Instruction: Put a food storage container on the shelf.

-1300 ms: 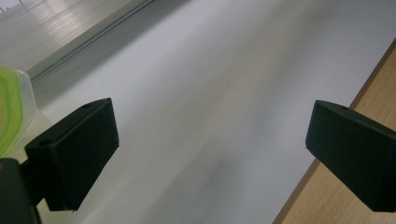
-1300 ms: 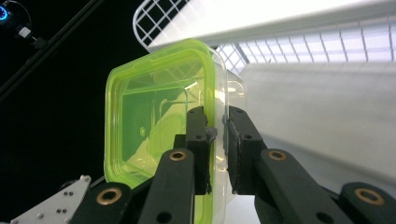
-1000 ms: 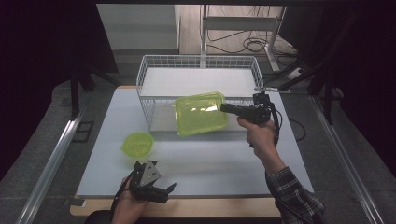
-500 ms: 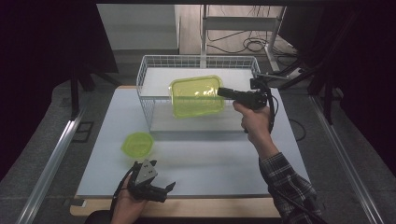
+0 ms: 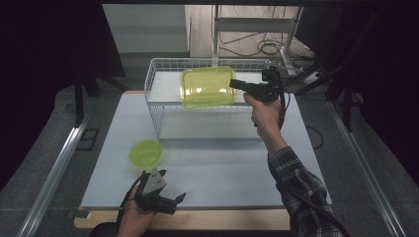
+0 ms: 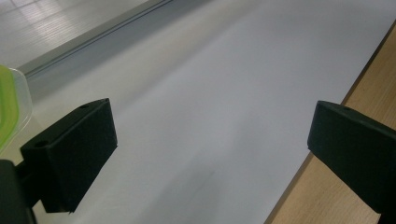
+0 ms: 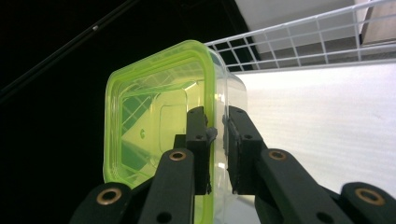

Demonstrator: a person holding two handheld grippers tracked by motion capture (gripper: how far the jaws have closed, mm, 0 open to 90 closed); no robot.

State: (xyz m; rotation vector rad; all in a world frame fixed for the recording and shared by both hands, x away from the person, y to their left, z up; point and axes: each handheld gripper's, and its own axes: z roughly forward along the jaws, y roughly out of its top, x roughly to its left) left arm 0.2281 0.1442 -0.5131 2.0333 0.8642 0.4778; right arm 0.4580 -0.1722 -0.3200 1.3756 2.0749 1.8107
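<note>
- Green-lidded clear plastic container is hanging in the air over the white wire basket, held level in the high view, just above the basket's rim.
- Right hand-held gripper is clamping the container's edge; the right gripper view is showing the jaws nearly closed, one pad on the lid side, one on the clear wall.
- Container is sitting on edge relative to that gripper's camera, green lid facing left, clear tub facing right.
- Right hand is gripping the tool from below, plaid sleeve reaching in from the near right.
- Left hand-held gripper is lying in the left hand at the near edge of the table, pointing right.
- Its jaws are standing wide apart with nothing between them; the left gripper view is looking across bare white table surface with the wooden edge at right.
- Small round green lid is lying flat on the table, near the left hand-held gripper, well apart from the basket's contents.
</note>
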